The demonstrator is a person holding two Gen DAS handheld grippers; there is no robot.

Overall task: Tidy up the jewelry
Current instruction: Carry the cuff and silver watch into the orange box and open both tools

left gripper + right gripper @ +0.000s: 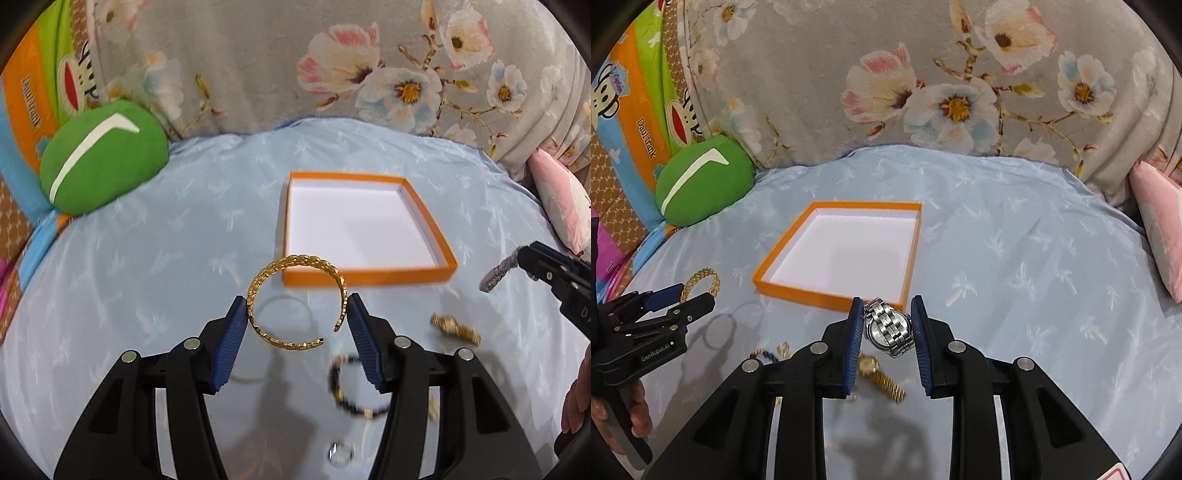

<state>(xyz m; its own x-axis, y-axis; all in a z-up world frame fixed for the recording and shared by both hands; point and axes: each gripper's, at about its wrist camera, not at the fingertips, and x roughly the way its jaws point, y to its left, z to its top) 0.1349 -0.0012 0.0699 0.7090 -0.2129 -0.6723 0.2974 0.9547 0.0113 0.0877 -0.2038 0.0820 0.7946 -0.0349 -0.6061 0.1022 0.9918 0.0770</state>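
Note:
My left gripper (297,308) is shut on a gold open bangle (291,299) and holds it above the light blue cloth, just in front of the empty orange box (369,275). My right gripper (886,321) is shut on a silver watch (888,328), held just short of the box's near edge (827,297). On the cloth lie a gold watch (456,328), a dark bead bracelet (354,406) and a small ring (340,452). The gold watch (882,376) also shows under my right gripper. The left gripper and bangle (700,282) show at the left of the right wrist view.
A green round cushion (103,157) sits at the back left beside a colourful printed bag (26,107). A grey floral blanket (332,62) rises behind the cloth. A pink pillow (561,206) lies at the right edge.

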